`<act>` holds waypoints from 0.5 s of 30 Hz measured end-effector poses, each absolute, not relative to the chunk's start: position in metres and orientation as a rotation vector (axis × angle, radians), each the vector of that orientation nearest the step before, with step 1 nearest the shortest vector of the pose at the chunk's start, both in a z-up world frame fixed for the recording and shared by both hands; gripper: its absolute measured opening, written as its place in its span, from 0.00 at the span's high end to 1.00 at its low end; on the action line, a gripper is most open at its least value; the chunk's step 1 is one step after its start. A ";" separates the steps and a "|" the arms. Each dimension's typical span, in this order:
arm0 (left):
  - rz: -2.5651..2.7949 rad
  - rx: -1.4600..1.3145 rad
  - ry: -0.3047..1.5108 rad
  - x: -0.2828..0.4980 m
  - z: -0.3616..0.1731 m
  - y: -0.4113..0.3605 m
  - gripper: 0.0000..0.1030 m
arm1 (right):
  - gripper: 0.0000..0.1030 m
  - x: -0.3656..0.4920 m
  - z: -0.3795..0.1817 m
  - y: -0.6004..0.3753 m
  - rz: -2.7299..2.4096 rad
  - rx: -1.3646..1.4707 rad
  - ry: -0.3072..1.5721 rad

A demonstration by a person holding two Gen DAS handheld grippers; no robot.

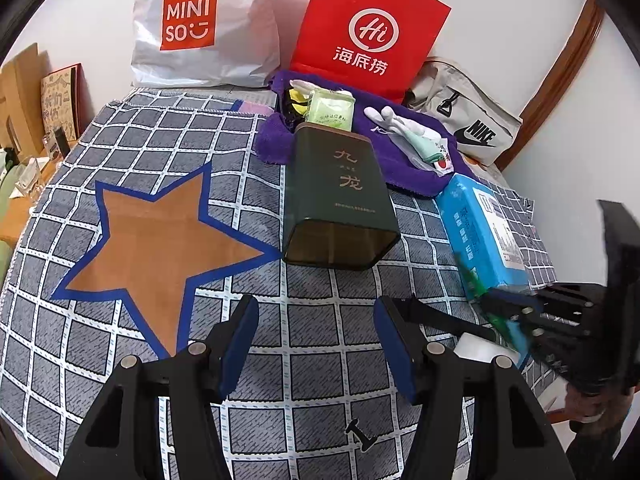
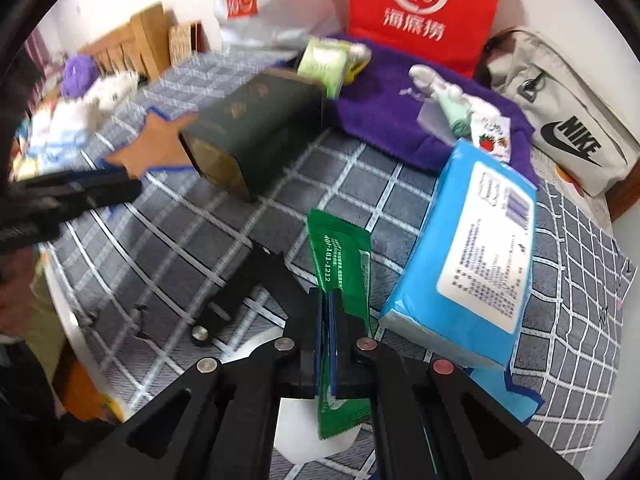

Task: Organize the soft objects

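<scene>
Checked cloth [image 1: 120, 360] with an orange star [image 1: 160, 240], covering the worktop. Left tongs [image 1: 316, 344]: jaws about half open, nothing between them, poised over bare cloth. Dark green tin [image 1: 340, 208]: lying on its side near the middle, open end toward the camera, apparently empty. Purple towel [image 1: 408, 176]: spread behind the tin, carrying a pale green packet [image 1: 332, 110], a white-and-mint soft toy [image 1: 412, 132] and a small strawberry-print sachet [image 1: 442, 164]. Blue tissue pack [image 2: 472, 256]: on the cloth at the right, just in front of the towel's near edge. Right tongs [image 2: 328, 340]: jaws closed flat on a thin green sachet [image 2: 340, 256], whose free end reaches forward above the cloth, just left of the tissue pack. Rear row: white shopping bag [image 1: 204, 24], red paper bag [image 1: 372, 28], grey pouch [image 1: 468, 124]. Progress, as judged: early; one sachet is in hand, the towel's items and the tissue pack lie loose, and no destination is evident, though the tin or a bag seems likely. View notes: the right wrist camera alone shows the grip on the sachet, plus blurred plush items and purple yarn [image 2: 78, 74] beyond the far left edge; the left wrist camera alone shows the star whole and the tin's interior.
</scene>
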State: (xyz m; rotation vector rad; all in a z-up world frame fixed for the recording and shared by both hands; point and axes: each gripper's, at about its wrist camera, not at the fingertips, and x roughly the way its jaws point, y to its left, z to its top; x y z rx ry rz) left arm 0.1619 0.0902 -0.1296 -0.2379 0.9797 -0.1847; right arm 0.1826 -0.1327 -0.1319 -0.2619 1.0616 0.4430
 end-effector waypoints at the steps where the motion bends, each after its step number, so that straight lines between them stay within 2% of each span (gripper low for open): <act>1: -0.186 -0.236 0.980 0.161 -0.130 0.089 0.44 | 0.97 0.180 -0.126 -0.136 0.440 -0.242 1.044; 10: -0.189 -0.203 1.005 0.150 -0.133 0.069 0.44 | 0.97 0.153 -0.086 -0.168 0.391 -0.183 0.922; 15: -0.204 -0.170 1.031 0.145 -0.144 0.050 0.44 | 0.97 0.125 -0.094 -0.197 0.341 -0.197 0.933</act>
